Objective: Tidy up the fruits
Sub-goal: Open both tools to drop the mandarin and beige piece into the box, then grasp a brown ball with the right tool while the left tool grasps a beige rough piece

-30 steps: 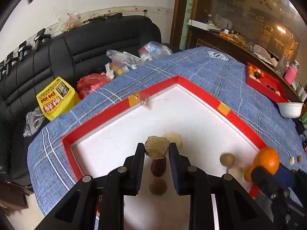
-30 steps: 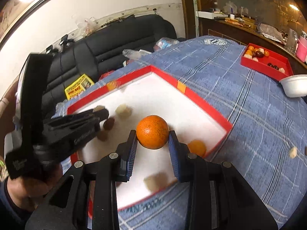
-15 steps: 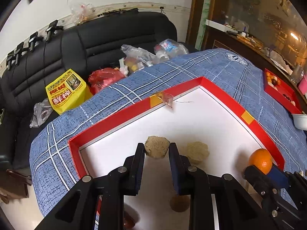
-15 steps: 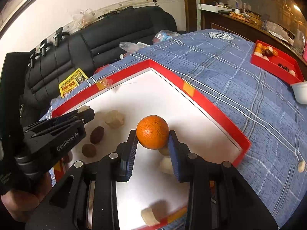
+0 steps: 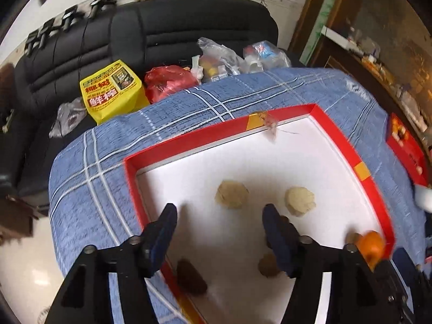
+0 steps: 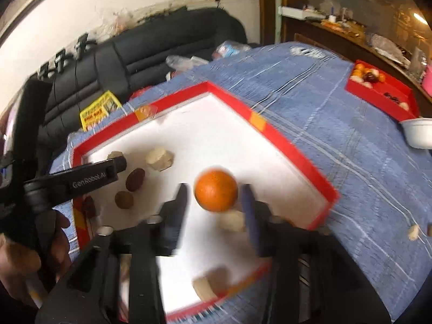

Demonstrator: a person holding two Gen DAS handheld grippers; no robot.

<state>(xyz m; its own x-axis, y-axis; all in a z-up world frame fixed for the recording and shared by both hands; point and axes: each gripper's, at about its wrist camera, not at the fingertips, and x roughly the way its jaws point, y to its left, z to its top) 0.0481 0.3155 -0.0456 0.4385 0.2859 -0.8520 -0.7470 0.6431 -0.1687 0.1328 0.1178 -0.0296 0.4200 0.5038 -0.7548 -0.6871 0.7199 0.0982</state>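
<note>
Crowding red tray: pale lumps, brown fruits, orange.

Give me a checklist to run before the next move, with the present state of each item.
1. Left gripper free of fruit: ok; its jaws are opening, nothing between them.
2. Pale fruit piece down in the red-rimmed tray: ok, it lies just ahead of the left jaws.
3. Orange released by the right gripper: ok; jaws opening, gaps on both sides.
4. Orange at rest on the tray floor: cannot tell, the picture is blurred.
5. Grippers apart from each other: ok in the right wrist view.
6. Fruit left outside the tray: not ok, a pale piece lies on the blue cloth.
</note>
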